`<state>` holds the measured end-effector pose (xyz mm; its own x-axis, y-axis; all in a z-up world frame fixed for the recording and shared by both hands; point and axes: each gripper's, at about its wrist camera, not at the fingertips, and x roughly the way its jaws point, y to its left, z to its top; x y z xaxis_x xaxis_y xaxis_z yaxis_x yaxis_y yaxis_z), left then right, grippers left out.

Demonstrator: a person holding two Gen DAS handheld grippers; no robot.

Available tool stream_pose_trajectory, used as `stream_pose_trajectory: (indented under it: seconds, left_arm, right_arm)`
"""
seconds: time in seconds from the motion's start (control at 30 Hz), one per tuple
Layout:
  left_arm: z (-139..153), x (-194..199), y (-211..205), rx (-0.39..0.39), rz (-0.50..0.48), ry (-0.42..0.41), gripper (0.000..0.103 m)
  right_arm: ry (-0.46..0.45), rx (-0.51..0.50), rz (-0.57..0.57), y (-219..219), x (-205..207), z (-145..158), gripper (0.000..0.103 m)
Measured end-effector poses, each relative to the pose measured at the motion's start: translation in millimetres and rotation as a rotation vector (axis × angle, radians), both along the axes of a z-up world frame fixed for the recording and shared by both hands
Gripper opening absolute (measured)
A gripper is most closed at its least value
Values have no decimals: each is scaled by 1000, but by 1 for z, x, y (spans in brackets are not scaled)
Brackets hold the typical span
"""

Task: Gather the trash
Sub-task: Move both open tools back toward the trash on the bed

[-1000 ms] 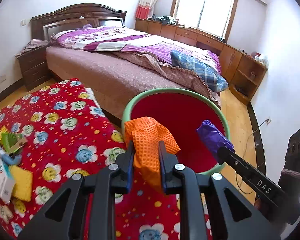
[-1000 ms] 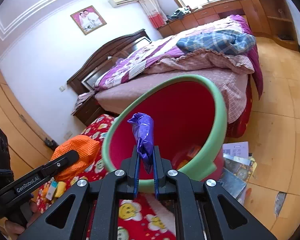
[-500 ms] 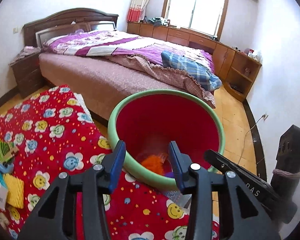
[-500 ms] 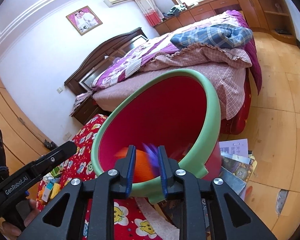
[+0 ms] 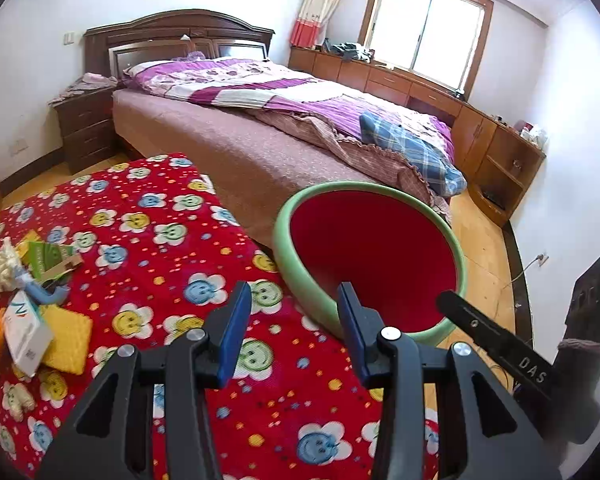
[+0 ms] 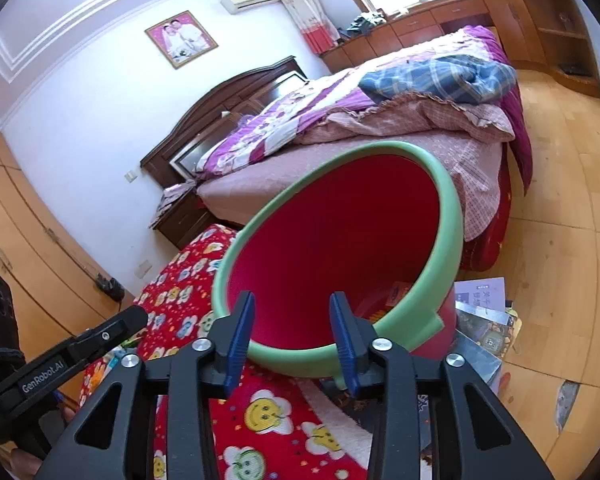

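A red bin with a green rim (image 5: 288, 256) stands beside the red flower-patterned cloth (image 5: 148, 240); it also shows in the right wrist view (image 6: 448, 200), with bits of trash low inside. My left gripper (image 5: 294, 320) is open and empty, near the bin's front rim. My right gripper (image 6: 292, 332) is open and empty, at the bin's near rim. A pile of trash lies at the cloth's left edge: a white box (image 5: 26, 330), a yellow sponge (image 5: 70, 340), a green carton (image 5: 46, 256) and a white wad (image 5: 2, 266).
A bed (image 5: 260, 120) with purple bedding stands behind the bin. Booklets (image 6: 484, 308) lie on the wooden floor right of the bin. A nightstand (image 5: 86, 128) is at the back left. Cabinets (image 5: 496, 160) line the window wall.
Both grippers opened and dropped their loads into the bin: the orange mesh cloth from the left, the purple wrapper from the right. Both have drawn back and opened wider.
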<state>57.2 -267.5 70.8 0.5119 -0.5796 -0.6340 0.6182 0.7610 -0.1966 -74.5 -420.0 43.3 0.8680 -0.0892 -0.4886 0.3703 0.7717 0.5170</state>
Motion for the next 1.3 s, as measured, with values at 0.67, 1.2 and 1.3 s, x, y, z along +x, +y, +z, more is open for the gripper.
stream_pose_trajectory:
  seconds: [0.67, 1.2, 1.3]
  left_arm:
    - [14, -4, 85, -34, 154, -16, 44]
    - [8, -2, 159, -67, 289, 8, 44]
    - [5, -1, 172, -66, 315, 18, 44]
  right_arm:
    - [1, -41, 151, 61, 20, 17, 43]
    - [55, -76, 258, 116, 37, 15, 49]
    - [71, -82, 276, 126, 41, 14, 49]
